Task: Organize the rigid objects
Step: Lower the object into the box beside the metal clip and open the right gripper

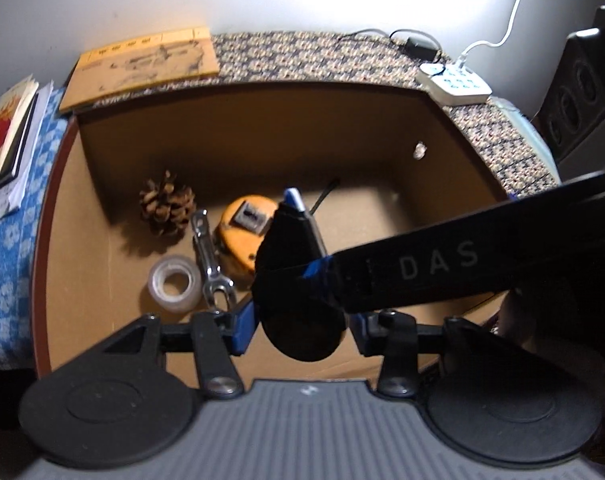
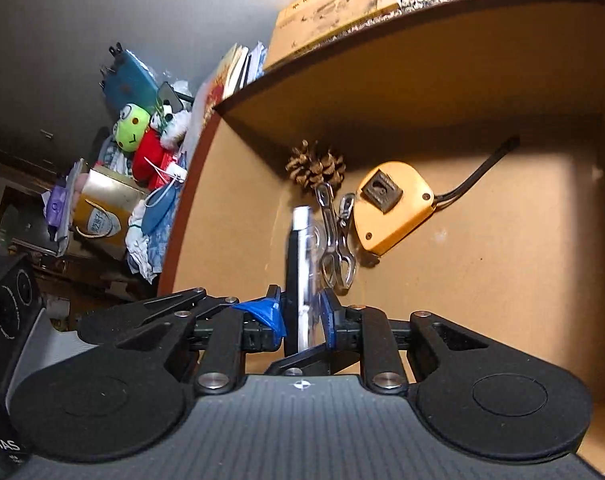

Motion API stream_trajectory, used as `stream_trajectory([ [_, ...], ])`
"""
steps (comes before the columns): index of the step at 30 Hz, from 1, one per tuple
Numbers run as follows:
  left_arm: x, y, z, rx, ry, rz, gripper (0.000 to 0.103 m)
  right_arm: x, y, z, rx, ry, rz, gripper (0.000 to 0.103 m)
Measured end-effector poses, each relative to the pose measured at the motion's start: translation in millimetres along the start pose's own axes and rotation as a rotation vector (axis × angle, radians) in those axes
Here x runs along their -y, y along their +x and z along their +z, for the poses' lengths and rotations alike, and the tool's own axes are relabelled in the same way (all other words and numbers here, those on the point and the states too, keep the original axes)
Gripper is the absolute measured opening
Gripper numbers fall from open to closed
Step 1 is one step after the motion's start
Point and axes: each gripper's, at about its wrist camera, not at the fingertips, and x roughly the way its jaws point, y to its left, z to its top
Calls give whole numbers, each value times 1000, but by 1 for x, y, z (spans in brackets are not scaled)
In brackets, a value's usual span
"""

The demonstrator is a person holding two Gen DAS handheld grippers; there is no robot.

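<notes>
An open cardboard box holds a pine cone, a clear tape roll, a metal clip and an orange tape measure. My left gripper hangs over the box's near side, shut on a black rounded object between its blue pads. My right gripper reaches in from the right above the clip and tape measure. Its fingers stand together and I see nothing between them. It hides part of the tape roll in the right wrist view.
A yellow booklet lies behind the box on patterned cloth. A white power strip with cables sits at the back right, books at the left. Plush toys and bags crowd the floor beside the box.
</notes>
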Motion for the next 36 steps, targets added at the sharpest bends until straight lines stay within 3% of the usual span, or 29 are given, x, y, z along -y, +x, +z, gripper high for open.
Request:
stream_trajectory([
  [17,-11,29,-1,-114,-45,40,43,10,24,1,-92,62,-45,2],
  [23,-17,37,-3,-147,-71,43,44,8,25,2,-102,43,-78,6],
  [36,-17,39,-6,-147,-84,76,52,10,22,0,-79,56,-85,7],
])
